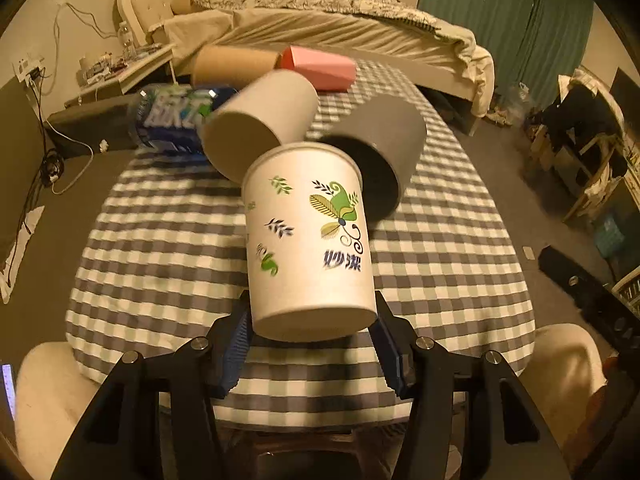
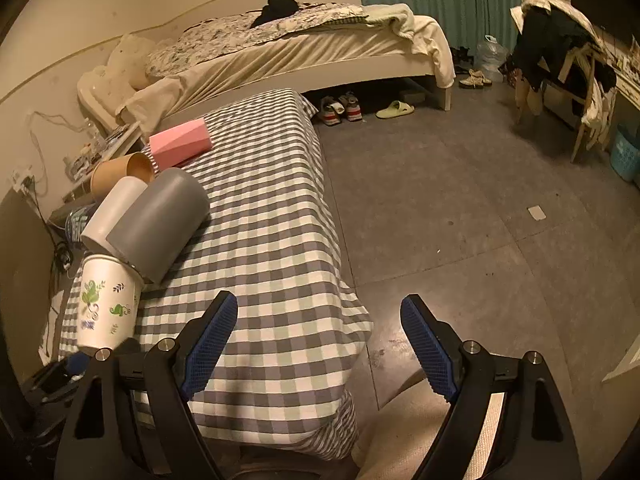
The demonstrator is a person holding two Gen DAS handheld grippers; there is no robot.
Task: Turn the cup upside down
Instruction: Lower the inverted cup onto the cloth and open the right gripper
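A white paper cup with green leaf prints (image 1: 306, 240) is held in my left gripper (image 1: 314, 334), whose blue pads press its lower end from both sides. The cup is above the checked table, its rim pointing away from me. It also shows in the right wrist view (image 2: 106, 304) at the far left. My right gripper (image 2: 319, 340) is open and empty, over the table's right edge and the floor.
On the checked tablecloth (image 1: 440, 260) lie a grey cup (image 1: 384, 148), a white cup (image 1: 260, 120), a brown paper cup (image 1: 232, 65), a pink box (image 1: 320, 67) and a blue bottle (image 1: 172, 118). A bed (image 2: 300, 48) stands behind. Bare floor (image 2: 460, 200) lies to the right.
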